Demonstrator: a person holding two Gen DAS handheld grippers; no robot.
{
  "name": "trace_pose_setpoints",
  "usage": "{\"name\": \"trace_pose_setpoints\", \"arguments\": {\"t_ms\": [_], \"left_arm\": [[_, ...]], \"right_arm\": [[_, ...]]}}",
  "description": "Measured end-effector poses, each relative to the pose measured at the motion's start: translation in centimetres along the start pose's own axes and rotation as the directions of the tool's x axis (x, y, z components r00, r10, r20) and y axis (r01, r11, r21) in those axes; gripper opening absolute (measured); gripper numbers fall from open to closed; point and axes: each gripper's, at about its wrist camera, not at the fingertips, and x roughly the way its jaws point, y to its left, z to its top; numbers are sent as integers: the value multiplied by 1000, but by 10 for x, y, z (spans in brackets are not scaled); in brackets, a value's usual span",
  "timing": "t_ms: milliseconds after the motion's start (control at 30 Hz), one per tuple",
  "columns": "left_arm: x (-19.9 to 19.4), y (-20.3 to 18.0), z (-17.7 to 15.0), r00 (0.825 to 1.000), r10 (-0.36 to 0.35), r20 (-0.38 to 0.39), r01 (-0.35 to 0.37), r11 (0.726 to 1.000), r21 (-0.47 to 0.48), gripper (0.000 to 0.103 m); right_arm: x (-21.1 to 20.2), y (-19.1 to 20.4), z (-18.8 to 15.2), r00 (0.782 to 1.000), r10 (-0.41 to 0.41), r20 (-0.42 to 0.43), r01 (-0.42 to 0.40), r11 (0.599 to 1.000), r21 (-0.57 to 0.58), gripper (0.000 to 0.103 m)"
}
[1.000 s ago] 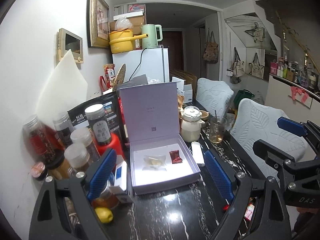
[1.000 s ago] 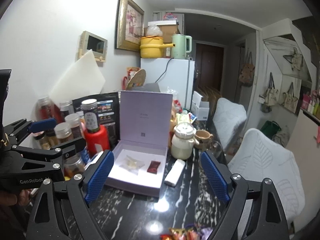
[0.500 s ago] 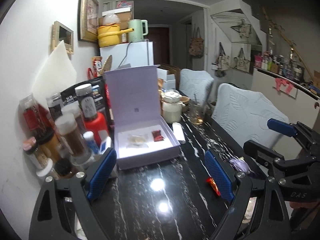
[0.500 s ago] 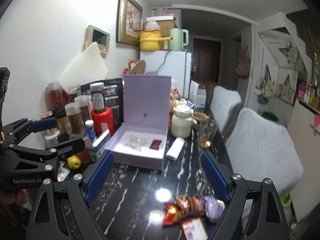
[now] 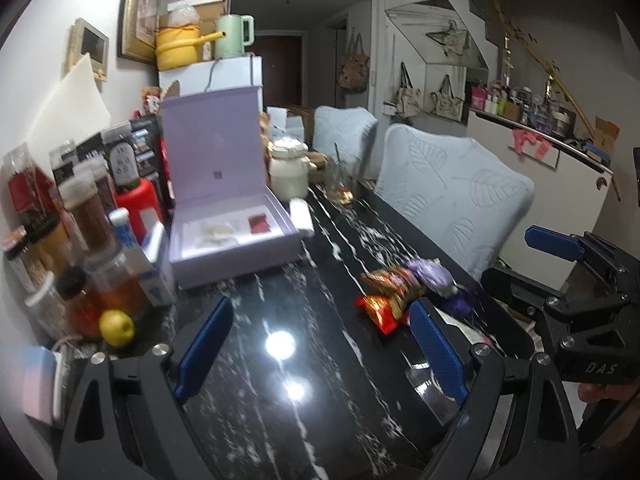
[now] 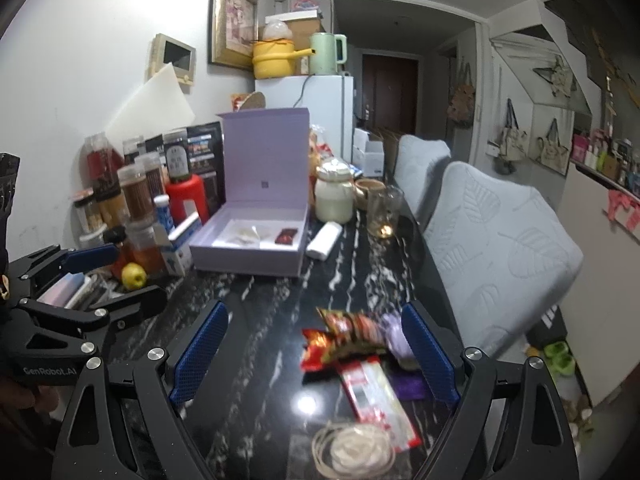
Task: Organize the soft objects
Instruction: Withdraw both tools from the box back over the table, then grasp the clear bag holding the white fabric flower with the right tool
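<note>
Both grippers gape (empty) above snack packets.

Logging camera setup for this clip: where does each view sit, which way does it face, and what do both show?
Left wrist: on the left gripper, jaws open, facing down the black marble table toward the open lavender box; the right gripper shows at right.
Right wrist: on the right gripper, jaws open, over the snack packets; the left gripper shows at left.
Shared: box, snack packets, lemon, white fridge.
</note>
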Motion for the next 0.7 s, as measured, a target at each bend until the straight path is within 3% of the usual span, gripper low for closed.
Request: {"name": "trace_pose_setpoints", "arguments": {"t_ms": [700], "left_arm": [[31, -41, -75, 986, -123, -113, 123, 992, -6, 91]], "right_arm": [[13, -41, -105, 984, -43, -172, 59, 994, 88, 90]]}}
